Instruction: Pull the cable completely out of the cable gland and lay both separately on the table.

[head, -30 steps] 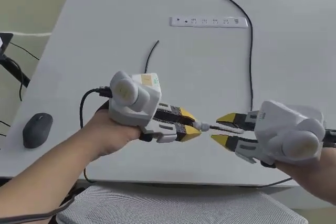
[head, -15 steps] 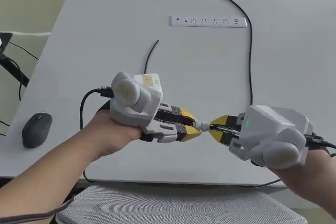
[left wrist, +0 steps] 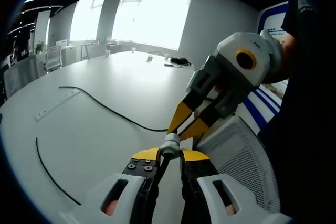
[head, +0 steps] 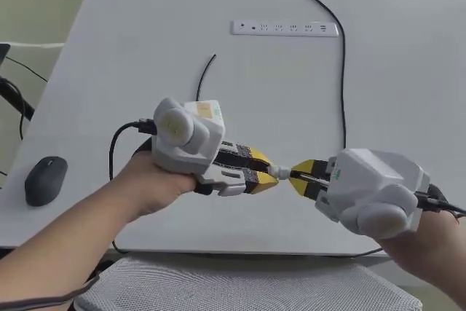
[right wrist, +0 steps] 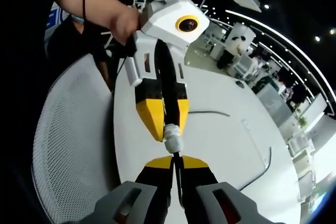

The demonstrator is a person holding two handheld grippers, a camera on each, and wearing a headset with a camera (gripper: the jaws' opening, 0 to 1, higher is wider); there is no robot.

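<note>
Gland [head: 280, 173]: grey, in the air over the near edge of the surface [head: 145, 49], between my two tools.
Cable [right wrist: 178, 176]: black, seated in the gland, running out of its right end.
Left hand-held gripper [head: 269, 172]: jaws narrow, clamped on the gland at their tips.
Right hand-held gripper [head: 295, 177]: tip to tip with the left, jaws narrow, pinching the cable just beside the gland.
Far surface: I see a power strip [head: 285, 28], a long lead [head: 342, 71] at its right, and a short wire [head: 206, 74] nearer.
Mouse [head: 45, 178]: near left edge.
</note>
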